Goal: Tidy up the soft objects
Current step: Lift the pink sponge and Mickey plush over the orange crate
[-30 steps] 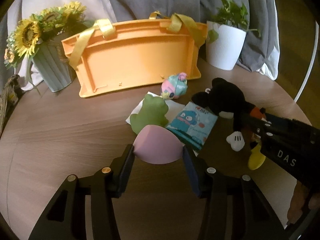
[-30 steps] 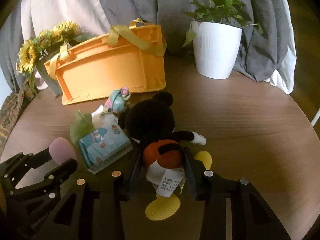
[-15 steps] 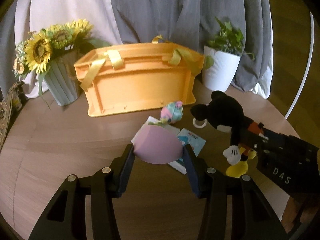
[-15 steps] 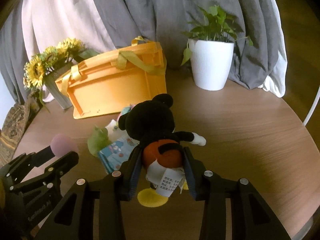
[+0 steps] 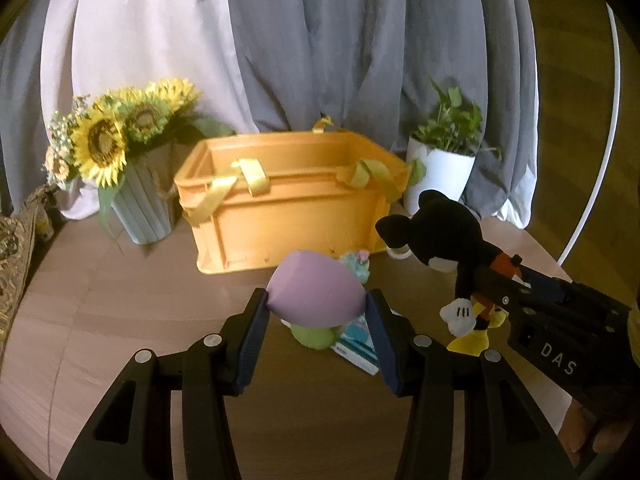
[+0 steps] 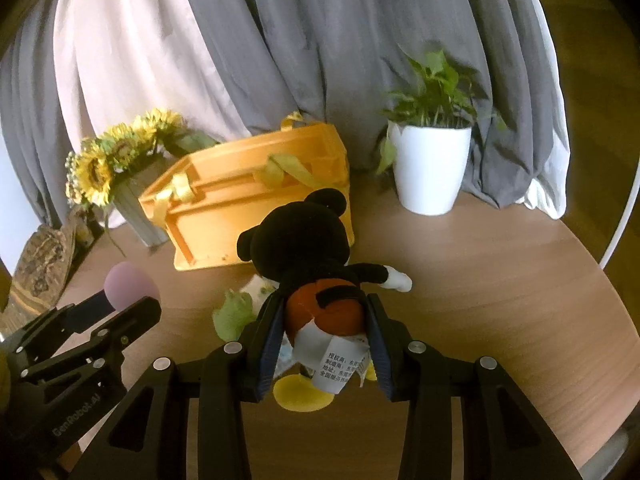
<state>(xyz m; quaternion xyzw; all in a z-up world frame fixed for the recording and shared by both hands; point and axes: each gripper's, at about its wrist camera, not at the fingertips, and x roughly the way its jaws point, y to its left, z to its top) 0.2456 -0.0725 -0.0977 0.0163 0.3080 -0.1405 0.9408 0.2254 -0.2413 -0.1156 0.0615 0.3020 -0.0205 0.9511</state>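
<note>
Two grippers aloft, tilted down: left gripper (image 5: pixel 316 306) clamps pink sponge (image 5: pixel 314 294); right gripper (image 6: pixel 326 324) clamps mouse plush (image 6: pixel 308 248).

Left hand-held gripper (image 5: pixel 316 306) clamped on load, right hand-held gripper (image 6: pixel 326 322) likewise, both angled downward

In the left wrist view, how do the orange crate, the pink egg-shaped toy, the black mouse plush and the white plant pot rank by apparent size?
1. orange crate
2. and 3. black mouse plush and pink egg-shaped toy: similar; the toy is nearer the camera, so unsure
4. white plant pot, farthest back
</note>
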